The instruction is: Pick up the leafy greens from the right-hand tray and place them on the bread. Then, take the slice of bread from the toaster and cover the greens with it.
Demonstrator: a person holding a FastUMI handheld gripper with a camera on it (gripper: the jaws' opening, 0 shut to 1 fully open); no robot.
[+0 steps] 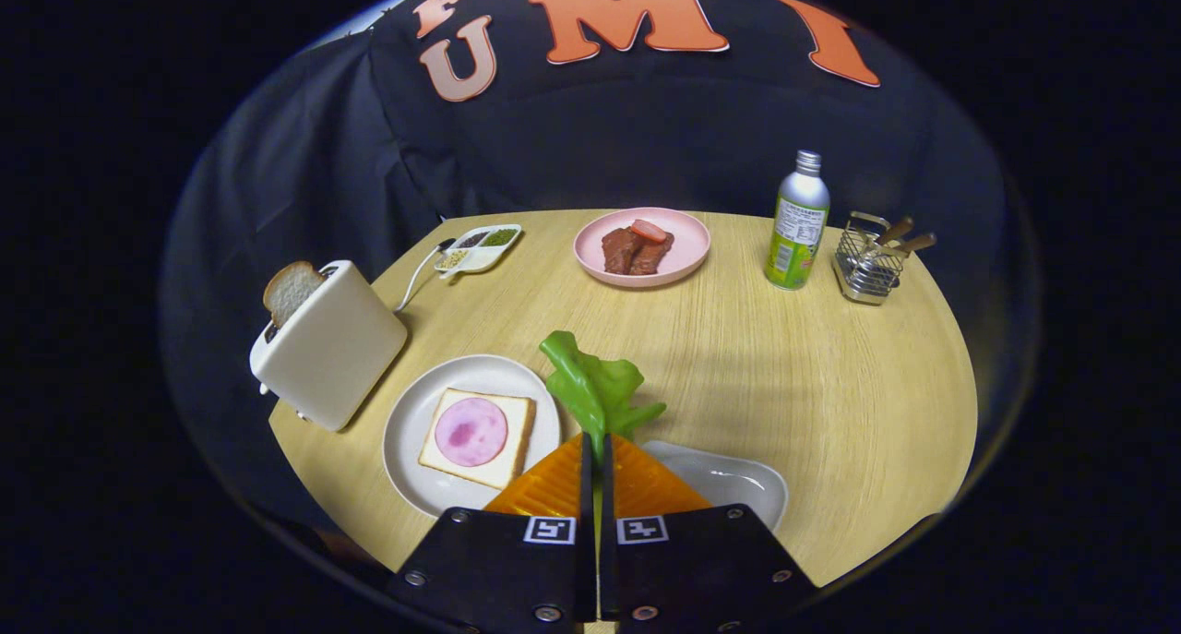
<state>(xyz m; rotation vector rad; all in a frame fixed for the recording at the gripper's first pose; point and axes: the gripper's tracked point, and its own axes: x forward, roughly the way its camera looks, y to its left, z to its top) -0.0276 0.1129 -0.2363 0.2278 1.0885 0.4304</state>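
My gripper is shut on the leafy greens, whose stem is pinched between the fingertips while the leaves stand up just ahead of them, above the table. Left of the fingers a white plate carries a slice of bread topped with a round pink slice of ham. Right of the fingers lies the white tray, partly hidden by the gripper. Further left a cream toaster stands tilted in the view, with a bread slice poking out of its slot.
At the back of the round wooden table sit a pink plate with meat pieces, a green-labelled bottle, a wire basket with utensils, and a small divided dish with a spoon beside it.
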